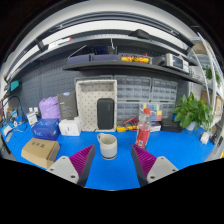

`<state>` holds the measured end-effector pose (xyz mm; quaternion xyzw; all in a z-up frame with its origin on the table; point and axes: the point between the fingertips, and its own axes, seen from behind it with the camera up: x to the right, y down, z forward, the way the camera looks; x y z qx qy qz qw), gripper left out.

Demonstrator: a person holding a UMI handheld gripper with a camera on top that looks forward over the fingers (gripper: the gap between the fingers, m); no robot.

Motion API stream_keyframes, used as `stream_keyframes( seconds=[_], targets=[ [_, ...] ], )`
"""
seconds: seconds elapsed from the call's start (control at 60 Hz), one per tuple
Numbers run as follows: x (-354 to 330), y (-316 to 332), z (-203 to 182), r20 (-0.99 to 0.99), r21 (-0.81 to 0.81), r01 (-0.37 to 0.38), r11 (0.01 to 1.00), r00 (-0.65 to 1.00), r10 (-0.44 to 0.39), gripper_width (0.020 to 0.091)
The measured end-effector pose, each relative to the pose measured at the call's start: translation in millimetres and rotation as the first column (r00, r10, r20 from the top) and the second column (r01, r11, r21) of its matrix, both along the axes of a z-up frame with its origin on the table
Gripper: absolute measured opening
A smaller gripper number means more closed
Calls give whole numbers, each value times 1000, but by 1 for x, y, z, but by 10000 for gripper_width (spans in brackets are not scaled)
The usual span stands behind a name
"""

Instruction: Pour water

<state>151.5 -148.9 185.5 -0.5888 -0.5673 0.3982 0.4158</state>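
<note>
On the blue bench (pixel 115 165) a white mug (pixel 107 146) stands between the fingers (pixel 84 158), a clear plastic bottle (pixel 144 129) right of it, a brown cardboard box (pixel 41 151) left, a potted green plant (pixel 194 110) far right.

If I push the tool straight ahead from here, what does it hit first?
Most likely the white cup, standing on the blue table just ahead, between the open tool's fingers. The red-capped bottle stands off to one side, though depth is hard to judge.

An open claw (pixel 114 160) with purple pads (pixel 84 158) frames a white cup (pixel 107 146) standing on a blue surface (pixel 115 172). A clear bottle (pixel 143 128) stands just beyond, a cardboard box (pixel 41 151) sits nearby.
</note>
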Motion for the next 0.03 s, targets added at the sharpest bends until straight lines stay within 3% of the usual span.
stream_keyframes(
  seconds=[0.033],
  targets=[
    [0,-1,1,-4,2,0,1000,1000,0,733]
  ],
)
